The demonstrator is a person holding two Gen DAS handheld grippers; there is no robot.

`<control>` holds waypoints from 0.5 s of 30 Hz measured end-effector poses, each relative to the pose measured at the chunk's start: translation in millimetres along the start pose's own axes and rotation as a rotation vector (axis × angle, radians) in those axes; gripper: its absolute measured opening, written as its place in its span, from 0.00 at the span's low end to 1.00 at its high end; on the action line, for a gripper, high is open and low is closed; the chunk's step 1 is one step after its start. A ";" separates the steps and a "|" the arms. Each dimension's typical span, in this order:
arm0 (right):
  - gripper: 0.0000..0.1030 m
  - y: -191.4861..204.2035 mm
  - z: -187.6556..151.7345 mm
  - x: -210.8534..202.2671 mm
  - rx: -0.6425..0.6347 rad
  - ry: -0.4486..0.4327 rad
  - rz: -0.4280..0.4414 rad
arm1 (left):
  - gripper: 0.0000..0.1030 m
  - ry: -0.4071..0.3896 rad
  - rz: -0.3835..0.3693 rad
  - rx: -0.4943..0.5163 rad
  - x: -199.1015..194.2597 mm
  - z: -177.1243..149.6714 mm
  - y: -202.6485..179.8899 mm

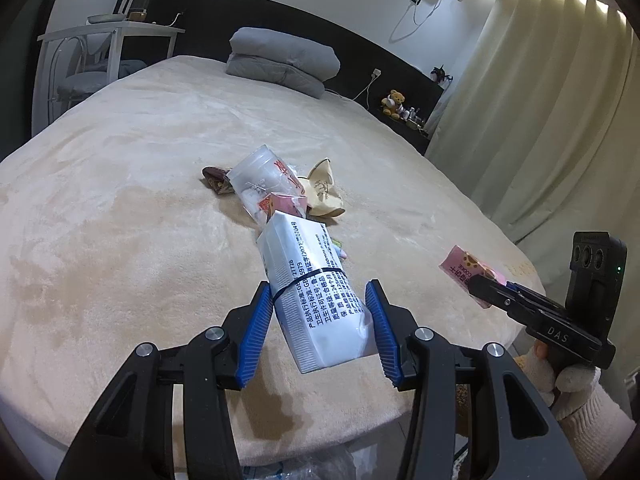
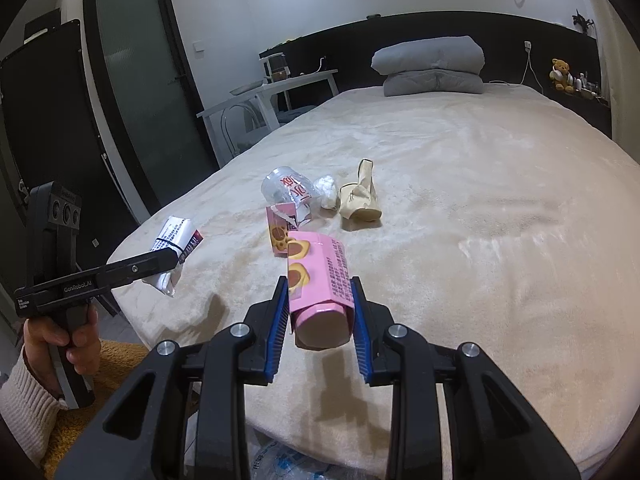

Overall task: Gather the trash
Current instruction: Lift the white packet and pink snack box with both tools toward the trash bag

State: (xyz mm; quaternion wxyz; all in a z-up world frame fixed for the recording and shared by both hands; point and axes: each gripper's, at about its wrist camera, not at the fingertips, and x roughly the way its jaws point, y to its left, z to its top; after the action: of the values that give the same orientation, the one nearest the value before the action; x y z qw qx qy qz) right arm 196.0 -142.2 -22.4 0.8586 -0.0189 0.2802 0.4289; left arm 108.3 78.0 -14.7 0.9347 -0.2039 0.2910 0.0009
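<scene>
1. The left gripper [image 1: 320, 324] pinches a white tissue pack [image 1: 316, 292] near its end, lifted clear of the bed [image 1: 120, 184], probably to carry it off.
2. The right gripper [image 2: 320, 312] clamps a pink cookie box [image 2: 318, 280] across its sides, likewise raised.
3. A clear plastic bag [image 2: 256, 464] shows below the bed edge, likely the drop point.
4. A plastic cup [image 2: 286, 188], a crumpled tissue [image 2: 328, 192] and a beige wrapper [image 2: 360, 196] lie mid-bed, not yet collected.

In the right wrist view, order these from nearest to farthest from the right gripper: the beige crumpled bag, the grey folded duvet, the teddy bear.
1. Beige crumpled bag, mid-bed, just ahead.
2. Grey folded duvet, at the bed's head.
3. Teddy bear, on the far right shelf.
</scene>
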 end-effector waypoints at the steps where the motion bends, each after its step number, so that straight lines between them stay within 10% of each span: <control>1: 0.30 1.0 -2.1 -3.1 0.002 -0.002 0.000 | 0.45 -0.005 -0.005 0.001 -3.6 -2.7 -1.9; 15: 0.30 20.0 -35.0 -45.5 0.001 -0.017 -0.008 | 0.45 -0.042 -0.035 0.037 -40.5 -43.2 -32.6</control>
State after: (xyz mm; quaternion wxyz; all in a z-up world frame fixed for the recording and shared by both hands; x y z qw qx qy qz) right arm 143.2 -172.2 -25.1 0.8626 -0.0161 0.2732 0.4255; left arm 55.1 36.3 -12.5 0.9441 -0.1913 0.2679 -0.0165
